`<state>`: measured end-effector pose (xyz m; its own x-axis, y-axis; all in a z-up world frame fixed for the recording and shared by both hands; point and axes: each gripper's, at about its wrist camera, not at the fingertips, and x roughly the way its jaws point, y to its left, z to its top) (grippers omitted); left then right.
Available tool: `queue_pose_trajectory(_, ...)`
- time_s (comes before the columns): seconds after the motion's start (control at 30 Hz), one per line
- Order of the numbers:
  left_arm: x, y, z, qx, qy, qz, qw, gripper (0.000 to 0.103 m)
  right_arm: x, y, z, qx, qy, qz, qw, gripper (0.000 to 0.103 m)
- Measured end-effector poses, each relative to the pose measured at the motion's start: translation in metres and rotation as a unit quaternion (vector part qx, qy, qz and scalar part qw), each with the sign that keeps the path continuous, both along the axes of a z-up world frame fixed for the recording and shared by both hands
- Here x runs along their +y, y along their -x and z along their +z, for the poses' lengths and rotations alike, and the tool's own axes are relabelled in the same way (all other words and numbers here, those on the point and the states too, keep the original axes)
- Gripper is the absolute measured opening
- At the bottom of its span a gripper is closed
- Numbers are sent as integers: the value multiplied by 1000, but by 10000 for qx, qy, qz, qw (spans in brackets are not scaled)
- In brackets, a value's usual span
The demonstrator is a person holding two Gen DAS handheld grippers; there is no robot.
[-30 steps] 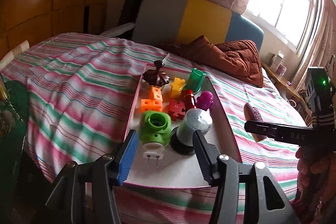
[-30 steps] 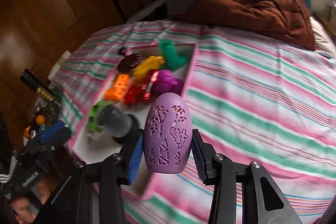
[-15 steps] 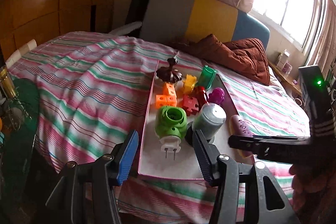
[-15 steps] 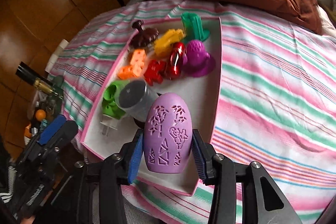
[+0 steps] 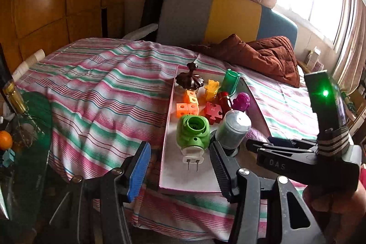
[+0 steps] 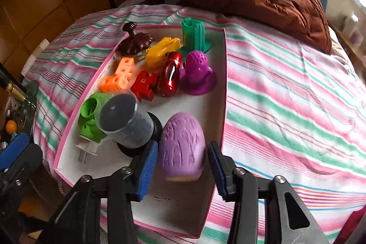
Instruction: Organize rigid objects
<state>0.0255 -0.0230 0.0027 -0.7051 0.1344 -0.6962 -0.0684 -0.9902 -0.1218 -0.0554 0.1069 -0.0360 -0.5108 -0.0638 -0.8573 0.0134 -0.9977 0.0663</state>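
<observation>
1. The pink-rimmed tray [image 6: 225, 74] lies on a bed with a striped cover [image 6: 286, 93].
2. The right gripper [image 6: 183, 158] hangs over the near end of the tray. Its jaws have just been opening and now stand apart from the purple egg [image 6: 181, 143] between them, a gap showing on each side.
3. The purple egg sits on the tray floor, near the right wall and just beside the grey canister [image 6: 124, 122].
4. The left gripper [image 5: 177, 162] is at the tray's near edge, jaws spread wide, nothing between them.
5. Left of the canister lies a green plug [image 6: 90, 117]. At the far end sit orange blocks [image 6: 121, 76], a red puzzle piece [image 6: 144, 84], a red car [image 6: 170, 74], a purple figure [image 6: 197, 70], a yellow piece [image 6: 162, 52], a green holder [image 6: 194, 34] and a brown lid [image 6: 135, 41].
</observation>
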Motion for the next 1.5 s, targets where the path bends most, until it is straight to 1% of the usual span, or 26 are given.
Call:
queue_pose_trajectory(0.07,2,-1,0,-19,115,-7,9999,54,0,-3,4,76,-2,29,10000,54)
queue_pose_trajectory(0.13,4,-2,0,-56,224,-13,9997,54,0,-6,7,112,8,80,9999,56)
queue_pose_trajectory(0.23,7,-1,-3,-217,315,-10,9993,54,-2,-11,10,142,-13,125,9998,61)
queue_pose_trajectory(0.33,9,1,-6,-372,440,65,9983,54,-2,-16,14,175,-35,168,9997,61)
queue_pose_trajectory(0.43,9,0,-6,-381,507,129,9979,54,-2,-20,18,240,-24,194,9995,66)
queue_pose_trajectory(0.53,6,0,-6,-390,495,183,9978,54,-3,-23,22,299,-8,215,9993,68)
queue_pose_trajectory(0.6,5,0,-5,-370,513,254,9977,54,-4,-25,25,332,1,235,9992,74)
queue_pose_trajectory(0.63,5,0,-4,-357,554,290,9974,54,-5,-26,26,367,7,246,9990,76)
queue_pose_trajectory(0.73,5,0,-3,-325,708,363,9963,54,-7,-30,31,452,-31,264,9986,77)
queue_pose_trajectory(0.8,6,1,-2,-340,822,383,9953,54,-8,-31,33,480,6,231,9986,79)
queue_pose_trajectory(0.9,7,3,0,-403,914,425,9941,54,-8,-32,36,486,131,176,9986,86)
queue_pose_trajectory(0.97,6,5,0,-516,963,462,9929,54,-10,-32,38,494,172,197,9984,96)
queue_pose_trajectory(1.03,6,7,-1,-622,1021,508,9915,54,-13,-33,40,558,112,218,9981,103)
queue_pose_trajectory(1.2,3,13,-2,-805,988,516,9905,54,-13,-33,46,694,-136,44,9975,103)
queue_pose_trajectory(1.5,11,24,3,-872,944,362,9910,54,2,-29,53,711,-275,-355,9965,103)
